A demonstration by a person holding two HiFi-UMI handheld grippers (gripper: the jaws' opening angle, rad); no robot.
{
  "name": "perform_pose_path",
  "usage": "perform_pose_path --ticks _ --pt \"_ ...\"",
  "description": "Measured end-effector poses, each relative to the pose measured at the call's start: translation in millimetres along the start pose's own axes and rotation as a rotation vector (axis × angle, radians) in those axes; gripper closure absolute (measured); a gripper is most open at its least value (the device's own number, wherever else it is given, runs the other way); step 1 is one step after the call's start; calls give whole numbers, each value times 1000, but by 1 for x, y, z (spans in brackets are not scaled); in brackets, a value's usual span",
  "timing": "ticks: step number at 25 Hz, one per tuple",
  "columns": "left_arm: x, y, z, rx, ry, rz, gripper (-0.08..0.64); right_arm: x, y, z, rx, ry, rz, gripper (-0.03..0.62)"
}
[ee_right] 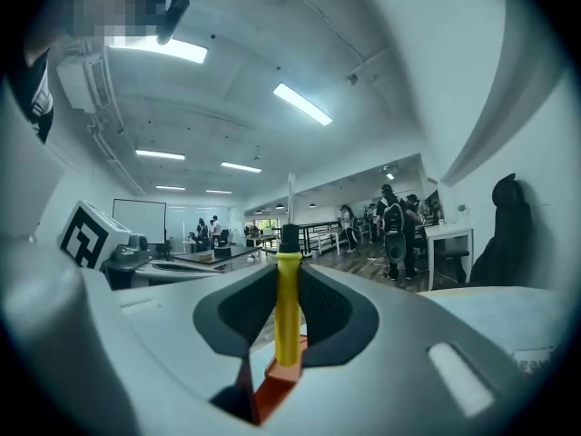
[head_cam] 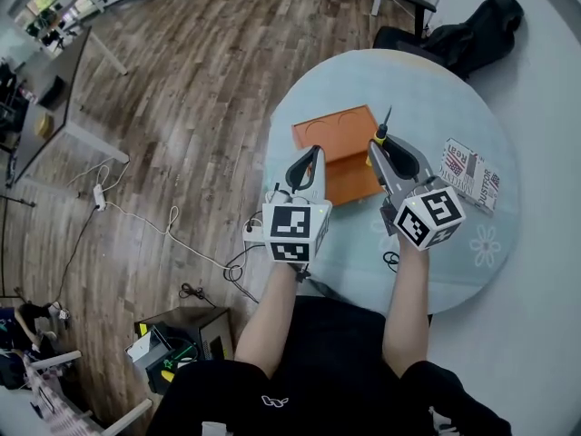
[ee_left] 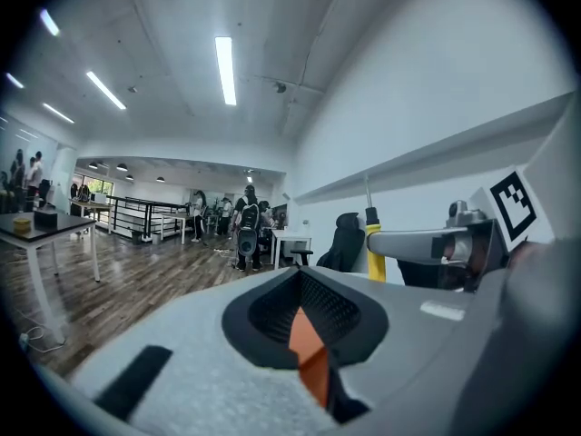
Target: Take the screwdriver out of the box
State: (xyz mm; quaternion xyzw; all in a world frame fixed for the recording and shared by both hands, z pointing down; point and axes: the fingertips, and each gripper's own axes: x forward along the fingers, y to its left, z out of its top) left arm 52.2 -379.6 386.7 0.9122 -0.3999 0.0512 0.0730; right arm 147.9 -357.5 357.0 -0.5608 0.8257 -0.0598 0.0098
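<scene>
I see two matching tools. The left gripper (head_cam: 314,155) and the right gripper (head_cam: 378,143) each have a smooth light-grey body that narrows to two jaws lined with black, finely ribbed pads (ee_left: 338,312). A white cube (head_cam: 296,232) printed with black square markers sits at the back of each. The person carrying them wears a black top (head_cam: 318,352) and black legwear with a small white logo (head_cam: 275,401). The forearms are uncovered.
</scene>
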Motion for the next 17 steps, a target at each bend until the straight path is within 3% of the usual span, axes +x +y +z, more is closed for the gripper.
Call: perform_pose_path --ticks 17 --pt "7 12 -14 -20 12 4 557 9 7 -12 -29 20 18 505"
